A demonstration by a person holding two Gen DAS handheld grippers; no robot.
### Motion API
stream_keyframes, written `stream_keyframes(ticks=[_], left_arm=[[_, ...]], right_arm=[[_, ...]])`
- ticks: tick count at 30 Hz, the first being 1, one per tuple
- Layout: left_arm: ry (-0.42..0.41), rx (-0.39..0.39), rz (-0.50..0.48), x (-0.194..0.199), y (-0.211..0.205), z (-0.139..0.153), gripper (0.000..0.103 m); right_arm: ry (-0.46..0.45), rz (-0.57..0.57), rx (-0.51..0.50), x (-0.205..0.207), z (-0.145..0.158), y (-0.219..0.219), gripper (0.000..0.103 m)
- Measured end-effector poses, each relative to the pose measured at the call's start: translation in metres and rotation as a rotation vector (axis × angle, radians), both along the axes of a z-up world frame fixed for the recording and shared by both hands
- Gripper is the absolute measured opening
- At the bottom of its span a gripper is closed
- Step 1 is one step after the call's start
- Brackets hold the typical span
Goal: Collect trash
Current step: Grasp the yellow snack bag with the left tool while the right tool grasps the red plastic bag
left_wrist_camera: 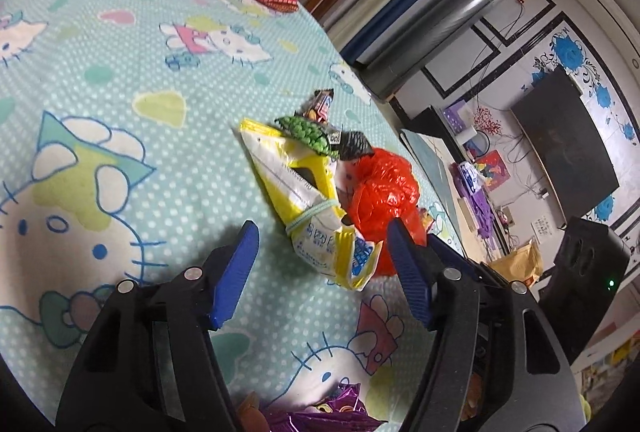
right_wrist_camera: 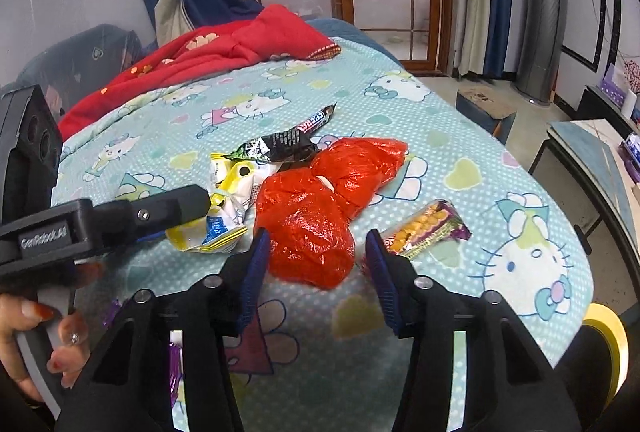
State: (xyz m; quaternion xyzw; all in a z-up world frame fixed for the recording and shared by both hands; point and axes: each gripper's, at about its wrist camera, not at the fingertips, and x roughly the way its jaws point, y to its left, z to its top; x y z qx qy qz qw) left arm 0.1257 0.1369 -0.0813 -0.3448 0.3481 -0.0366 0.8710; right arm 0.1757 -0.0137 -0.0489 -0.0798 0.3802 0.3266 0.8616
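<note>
Trash lies on a Hello Kitty bed sheet. A crumpled yellow and white packet lies between the open blue fingers of my left gripper; it also shows in the right wrist view. A red plastic bag lies between the open fingers of my right gripper and shows in the left wrist view. A green and black wrapper and a dark candy bar wrapper lie beyond. A yellow and purple snack packet lies to the right. My left gripper's body reaches in from the left.
A red quilt lies at the bed's far end. The bed edge falls off to the right, toward a low table, a TV and a yellow tape roll. A purple wrapper lies near the bottom edge.
</note>
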Motion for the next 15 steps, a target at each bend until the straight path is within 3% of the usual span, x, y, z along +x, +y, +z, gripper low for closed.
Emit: stream_keyframes(ticks=[4, 8, 10, 15], left_arm=[[0.005, -0.009, -0.008, -0.001, -0.001, -0.003, 0.057], [0.013, -0.028, -0.017, 0.0, 0.0, -0.006, 0.044], [0.02, -0.037, -0.02, 0.0, 0.0, -0.008, 0.029], [0.015, -0.022, -0.023, -0.001, -0.002, -0.006, 0.025]], right_arm=[[0.011, 0.021, 0.005, 0.0, -0.004, 0.005, 0.029], [0.023, 0.034, 0.011, -0.003, -0.007, 0.008, 0.02], [0.029, 0.033, 0.018, -0.005, -0.008, 0.008, 0.019], [0.038, 0.029, 0.046, -0.011, -0.004, 0.005, 0.017]])
